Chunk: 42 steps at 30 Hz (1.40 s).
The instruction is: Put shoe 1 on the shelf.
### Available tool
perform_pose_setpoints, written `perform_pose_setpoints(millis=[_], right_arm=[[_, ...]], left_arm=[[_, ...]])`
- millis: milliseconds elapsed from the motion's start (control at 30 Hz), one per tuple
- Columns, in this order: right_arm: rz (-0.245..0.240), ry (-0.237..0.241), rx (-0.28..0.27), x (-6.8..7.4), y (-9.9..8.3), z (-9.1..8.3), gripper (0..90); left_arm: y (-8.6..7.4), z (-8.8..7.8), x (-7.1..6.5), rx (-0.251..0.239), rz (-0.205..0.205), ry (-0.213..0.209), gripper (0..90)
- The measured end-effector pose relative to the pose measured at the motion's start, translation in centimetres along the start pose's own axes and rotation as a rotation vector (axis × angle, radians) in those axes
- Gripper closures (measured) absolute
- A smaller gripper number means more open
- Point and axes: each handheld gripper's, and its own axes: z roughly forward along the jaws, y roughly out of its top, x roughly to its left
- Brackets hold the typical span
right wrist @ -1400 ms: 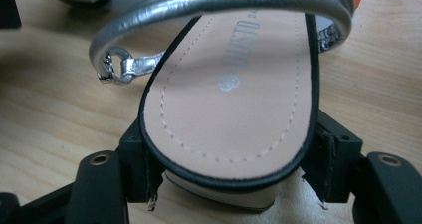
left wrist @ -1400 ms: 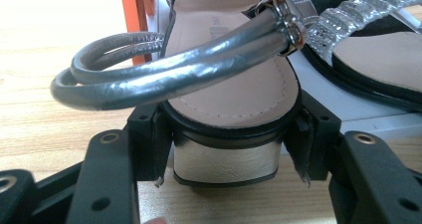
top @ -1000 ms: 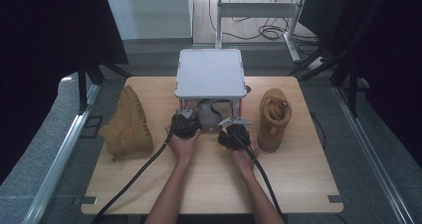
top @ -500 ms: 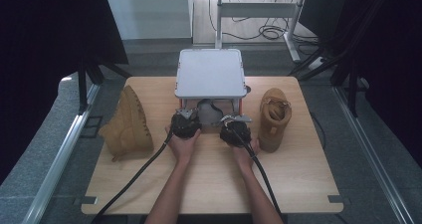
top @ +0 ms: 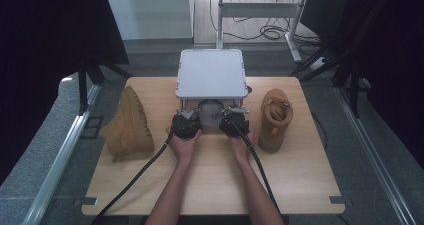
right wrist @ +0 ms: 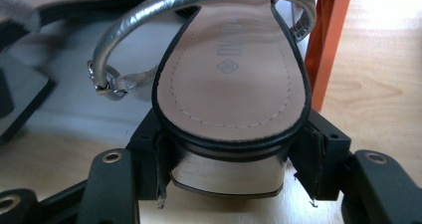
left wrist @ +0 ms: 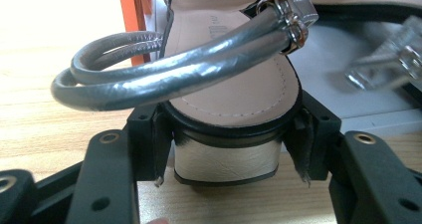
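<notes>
Nearest us, at 6 o'clock on the table [top: 210, 185], both forearms run in side by side so that each hand meets one shoe square from behind. The left gripper [left wrist: 231, 157] pinches the heel end of the left sandal [left wrist: 234, 94], one pad on each side of the sole rim. We judge that the stiffest place to hold, well clear of the loose strap [left wrist: 164, 79]. The right gripper [right wrist: 231, 159] pinches the right sandal [right wrist: 231, 89] the same way, just at 9 o'clock of an orange leg [right wrist: 326, 40]. Both sandals lie toes toward 12 o'clock, heels jutting toward us from under the rack [top: 211, 75]. That suits sliding them in or out as a pair. A left boot [top: 129, 125] at 9 o'clock and a right boot [top: 274, 120] at 3 o'clock stand apart, leaving the middle lane free.
</notes>
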Motion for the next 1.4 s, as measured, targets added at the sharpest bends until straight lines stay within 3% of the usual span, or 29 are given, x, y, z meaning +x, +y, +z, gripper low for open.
perform_pose_setpoints(millis=[300,933,1200,1400], right_arm=[[-0.001,-0.015,0.012,0.2,0.6,1.5,39.6],[-0.009,0.001,0.004,0.1,0.6,1.8,39.4],[-0.011,-0.001,0.006,0.2,0.6,1.8,39.5],[-0.008,0.006,0.004,0.1,0.5,1.8,39.1]], left_arm=[[0.0,0.0,0.0,-0.001,0.001,-0.001,41.6],[0.1,0.0,0.0,0.005,-0.010,-0.001,41.5],[0.8,0.7,-1.1,0.022,-0.025,0.026,41.1],[1.0,1.0,-0.7,0.040,-0.029,-0.035,37.2]])
